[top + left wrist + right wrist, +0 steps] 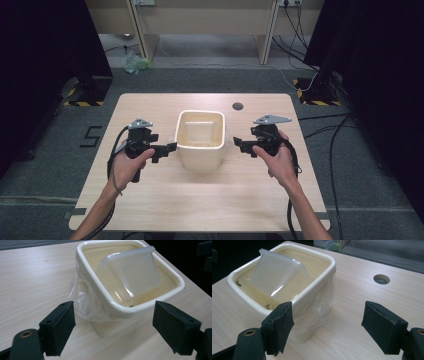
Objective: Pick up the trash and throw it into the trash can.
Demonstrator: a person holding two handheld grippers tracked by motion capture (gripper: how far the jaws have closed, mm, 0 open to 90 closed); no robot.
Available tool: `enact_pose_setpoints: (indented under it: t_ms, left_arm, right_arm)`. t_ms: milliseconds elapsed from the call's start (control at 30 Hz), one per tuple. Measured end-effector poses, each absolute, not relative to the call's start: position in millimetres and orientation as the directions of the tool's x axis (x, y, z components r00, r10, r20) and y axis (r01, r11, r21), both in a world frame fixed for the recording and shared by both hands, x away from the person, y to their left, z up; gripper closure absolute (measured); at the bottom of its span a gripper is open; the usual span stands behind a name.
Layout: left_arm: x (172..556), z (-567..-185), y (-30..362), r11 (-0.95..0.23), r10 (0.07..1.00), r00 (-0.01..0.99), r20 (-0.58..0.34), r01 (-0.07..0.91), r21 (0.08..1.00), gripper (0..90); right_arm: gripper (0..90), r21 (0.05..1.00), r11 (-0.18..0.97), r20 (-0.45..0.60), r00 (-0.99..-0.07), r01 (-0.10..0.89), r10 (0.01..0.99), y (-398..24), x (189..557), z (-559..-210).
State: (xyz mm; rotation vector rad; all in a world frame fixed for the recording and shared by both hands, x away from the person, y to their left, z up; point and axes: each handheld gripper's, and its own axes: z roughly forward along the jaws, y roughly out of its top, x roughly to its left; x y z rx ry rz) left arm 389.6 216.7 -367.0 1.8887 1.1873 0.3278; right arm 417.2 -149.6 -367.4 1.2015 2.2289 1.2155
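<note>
High view: cream square plastic bin (201,150) mid-surface (150,200), clear lid (132,272) tilted inside, thin film (83,298) on sides; likely light, stiff, slippery; best gripped at rim; left tongs (171,148), right tongs (238,145) both apart, flanking, clamping nothing

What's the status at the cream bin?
Left claw open, right claw open, flanking cream plastic bin. Clear plastic liner bunched outside rim. Nothing blocking.

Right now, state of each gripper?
Left gripper: open, holding nothing, near the cream bin.
Right gripper: open, holding nothing.
</note>
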Motion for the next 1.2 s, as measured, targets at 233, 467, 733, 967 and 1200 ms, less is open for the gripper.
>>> enact_pose_setpoints:
  t_ms: [233,467,733,967,1200]
  left_arm:
    - [375,-377,215,-0.181,0.817,0.535,-0.216,0.592,0.785,17.3]
    - [362,-395,212,-0.184,0.808,0.547,-0.217,0.584,0.791,16.9]
    - [353,-415,205,-0.209,0.814,0.550,-0.184,0.574,0.792,16.7]
    - [345,-431,200,-0.232,0.812,0.561,-0.160,0.561,0.795,16.3]
    - [342,-448,197,-0.243,0.808,0.568,-0.153,0.559,0.793,15.9]
  right_arm:
    - [24.3,0.811,0.283,0.100,-0.598,0.512,0.795,-154,408,-377]
    - [24.1,0.818,0.280,0.102,-0.605,0.503,0.789,-159,398,-388]
    - [23.9,0.818,0.285,0.097,-0.609,0.499,0.787,-161,389,-401]
    - [23.5,0.820,0.302,0.074,-0.614,0.486,0.786,-162,382,-409]
    - [23.0,0.817,0.320,0.054,-0.615,0.480,0.786,-161,375,-420]
